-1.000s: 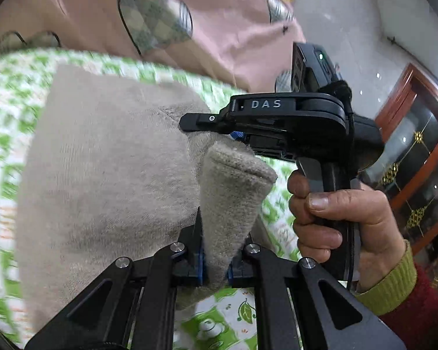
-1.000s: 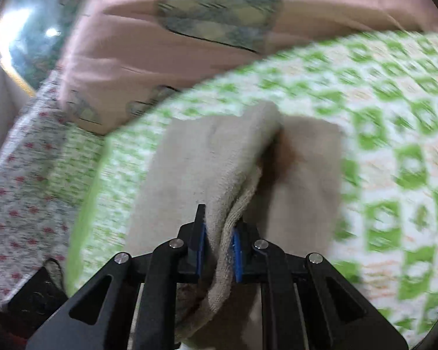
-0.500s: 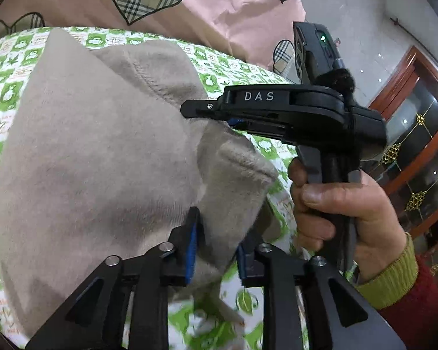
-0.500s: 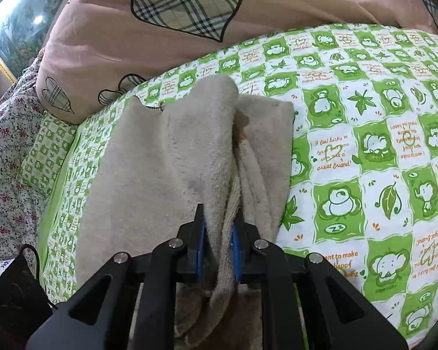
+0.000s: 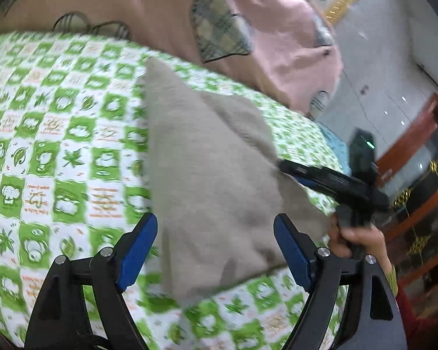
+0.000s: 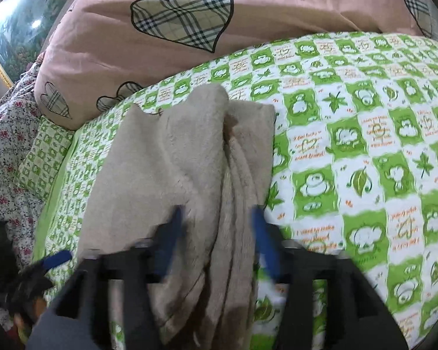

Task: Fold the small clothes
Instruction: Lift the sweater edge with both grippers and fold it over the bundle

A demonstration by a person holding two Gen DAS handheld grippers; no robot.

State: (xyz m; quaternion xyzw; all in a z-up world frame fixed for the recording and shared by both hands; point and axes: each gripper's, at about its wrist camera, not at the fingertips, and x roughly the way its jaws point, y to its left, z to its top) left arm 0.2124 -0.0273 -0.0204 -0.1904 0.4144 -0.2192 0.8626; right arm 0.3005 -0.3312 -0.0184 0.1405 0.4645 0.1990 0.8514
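Both pairs of tongs have let go. The left tongs (image 5: pixel 216 250), pinched on a fold of cloth half a second ago, now stand wide apart over the beige garment (image 5: pixel 207 169), touching nothing. The right tongs (image 6: pixel 219 242), blurred with motion, have also spread from their clamp, with the bunched ridge of the garment (image 6: pixel 189 180) lying loose between the blue pads. The garment rests on the bed (image 6: pixel 350 151) with its green-checked sheet, doubled over itself, one thick rolled edge running up toward the pink quilt (image 6: pixel 189 23) behind. The release suggests this fold is laid down; the ridge looks lumpy, so smoothing or a further fold probably follows.
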